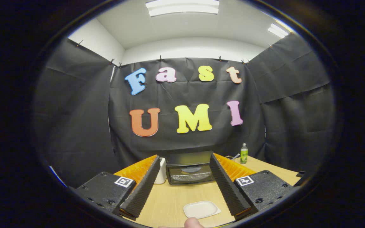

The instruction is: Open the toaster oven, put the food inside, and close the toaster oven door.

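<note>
A black toaster oven [189,167] stands at the back of the wooden table [169,198], beyond my fingertips, with its glass door shut. A small white plate [200,209] lies on the table between my fingers, nearer the right finger; nothing lies on it. My gripper [184,182] hangs above the table, open wide, with nothing between its fingers. A rounded pale thing [193,222], perhaps a fingertip or food, pokes in just this side of the plate; I cannot tell which.
A white cup-like container [161,171] stands just left of the oven, partly behind my left finger. A small green bottle [244,153] stands at the back right of the table. Black cloth walls close in the booth on three sides.
</note>
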Action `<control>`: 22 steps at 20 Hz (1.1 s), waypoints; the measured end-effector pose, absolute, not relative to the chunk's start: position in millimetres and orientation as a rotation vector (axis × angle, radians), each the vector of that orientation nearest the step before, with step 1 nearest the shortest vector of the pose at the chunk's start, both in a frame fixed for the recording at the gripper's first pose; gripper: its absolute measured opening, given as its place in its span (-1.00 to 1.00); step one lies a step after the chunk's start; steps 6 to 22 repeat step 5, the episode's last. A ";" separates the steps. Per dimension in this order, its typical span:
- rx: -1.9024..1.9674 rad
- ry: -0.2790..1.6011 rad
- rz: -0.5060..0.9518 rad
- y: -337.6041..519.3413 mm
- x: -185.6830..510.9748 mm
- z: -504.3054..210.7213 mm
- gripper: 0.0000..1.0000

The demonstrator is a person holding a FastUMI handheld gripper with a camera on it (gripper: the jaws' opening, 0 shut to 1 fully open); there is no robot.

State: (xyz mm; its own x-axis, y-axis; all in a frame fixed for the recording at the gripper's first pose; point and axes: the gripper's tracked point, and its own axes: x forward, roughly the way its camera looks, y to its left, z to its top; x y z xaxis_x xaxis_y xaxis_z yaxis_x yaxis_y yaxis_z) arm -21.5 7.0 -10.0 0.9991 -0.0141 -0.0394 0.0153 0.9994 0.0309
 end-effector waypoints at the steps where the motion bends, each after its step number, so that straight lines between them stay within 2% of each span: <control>1: 0.040 0.042 -0.011 6.8 -21.1 -10.6 1.00; 22: 0.070 0.038 -0.020 1.7 -19.9 -10.9 1.00</control>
